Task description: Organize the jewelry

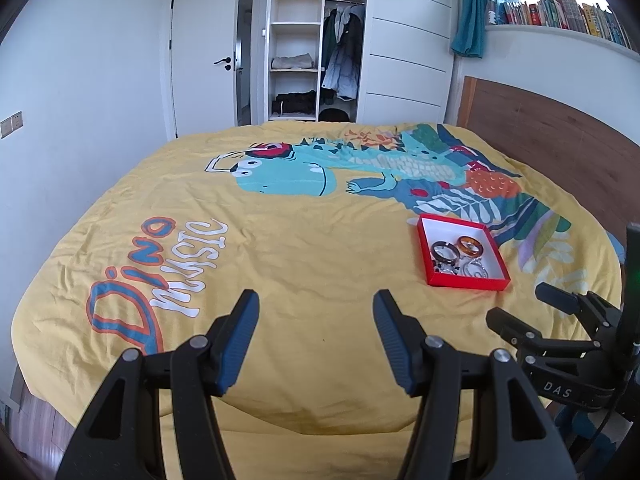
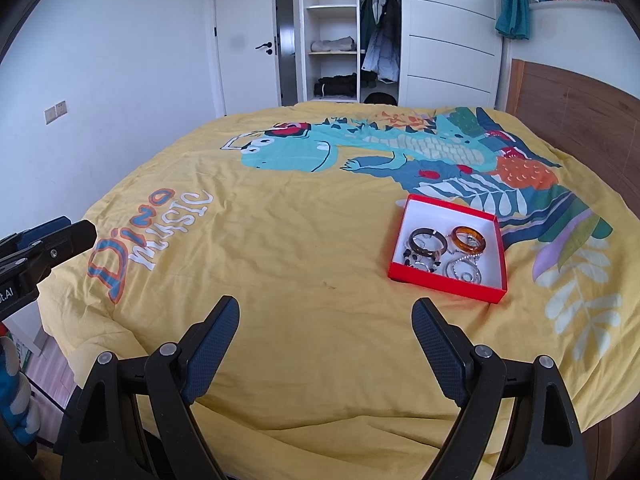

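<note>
A shallow red box [image 2: 442, 281] with a white inside lies on the yellow bedspread, right of centre; it also shows in the left wrist view [image 1: 466, 282]. In it lie an amber bangle [image 2: 468, 237], a dark brown bangle [image 2: 429, 240], silver bracelets [image 2: 464, 268] and dark beads [image 2: 412, 260]. My left gripper [image 1: 316, 300] is open and empty above the near bed edge, left of the box. My right gripper [image 2: 326, 310] is open and empty, in front of the box and apart from it. The right gripper also shows at the left wrist view's right edge [image 1: 516, 308].
The bedspread [image 2: 280, 240] has a dinosaur print and "Dino music" lettering. A wooden headboard [image 2: 572, 104] stands on the right. An open wardrobe [image 2: 352, 32] and a door [image 2: 248, 44] are at the far wall. A bookshelf [image 1: 560, 12] runs along the top right.
</note>
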`<state>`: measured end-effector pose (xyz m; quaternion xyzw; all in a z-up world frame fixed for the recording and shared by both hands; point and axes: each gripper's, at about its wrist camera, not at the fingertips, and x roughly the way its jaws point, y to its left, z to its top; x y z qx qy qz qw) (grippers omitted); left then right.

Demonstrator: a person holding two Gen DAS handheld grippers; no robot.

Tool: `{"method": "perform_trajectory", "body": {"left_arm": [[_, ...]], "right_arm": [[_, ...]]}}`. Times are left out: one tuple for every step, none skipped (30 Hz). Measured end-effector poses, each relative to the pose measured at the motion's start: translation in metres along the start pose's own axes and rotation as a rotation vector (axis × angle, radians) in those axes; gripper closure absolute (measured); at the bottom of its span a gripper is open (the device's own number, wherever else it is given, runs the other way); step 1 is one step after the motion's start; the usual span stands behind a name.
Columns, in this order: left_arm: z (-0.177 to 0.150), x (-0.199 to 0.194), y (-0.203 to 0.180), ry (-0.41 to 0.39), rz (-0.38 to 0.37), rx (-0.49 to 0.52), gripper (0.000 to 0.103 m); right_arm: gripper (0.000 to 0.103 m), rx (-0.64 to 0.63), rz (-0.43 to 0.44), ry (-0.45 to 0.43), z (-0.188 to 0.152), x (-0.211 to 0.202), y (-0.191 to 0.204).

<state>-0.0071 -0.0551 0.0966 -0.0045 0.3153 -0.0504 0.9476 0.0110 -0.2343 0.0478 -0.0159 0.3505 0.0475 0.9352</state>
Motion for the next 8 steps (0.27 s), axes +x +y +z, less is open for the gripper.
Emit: {"method": "perform_trajectory", "body": {"left_arm": [[0.0001,-0.0003,-0.0016,0.001,-0.001,0.002,0.046],[0.0004,0.0001,-0.0005,0.001,0.000,0.001,0.046],[0.0002,0.0000,-0.0015,0.003,0.000,0.000,0.046],[0.0002,0.0002,0.0000,0.002,-0.002,-0.001,0.046],[0.0000,0.0002,-0.0009,0.003,-0.002,-0.001,0.046],[-0.0003,0.0000,-0.0020,0.004,-0.002,-0.001,0.046],[-0.0001,0.0004,-0.0003,0.003,-0.003,-0.001,0.046],[-0.0001,0.0005,-0.0004,0.004,-0.002,-0.002,0.046]], "right_arm": [[0.016,0.001,0.000,0.000,-0.0013,-0.0005,-0.0013],[0.016,0.001,0.000,0.000,-0.0025,-0.0008,-0.0029],[0.016,0.001,0.000,0.000,-0.0025,-0.0006,-0.0035],[0.016,0.002,-0.001,0.000,-0.0034,-0.0012,-0.0042],[0.016,0.002,-0.001,0.000,-0.0031,-0.0010,-0.0046],[0.016,0.004,-0.002,0.000,-0.0038,-0.0013,-0.0058],[0.016,0.005,-0.002,0.000,-0.0040,-0.0016,-0.0069],[0.016,0.007,-0.003,0.001,-0.0040,-0.0017,-0.0075]]}}
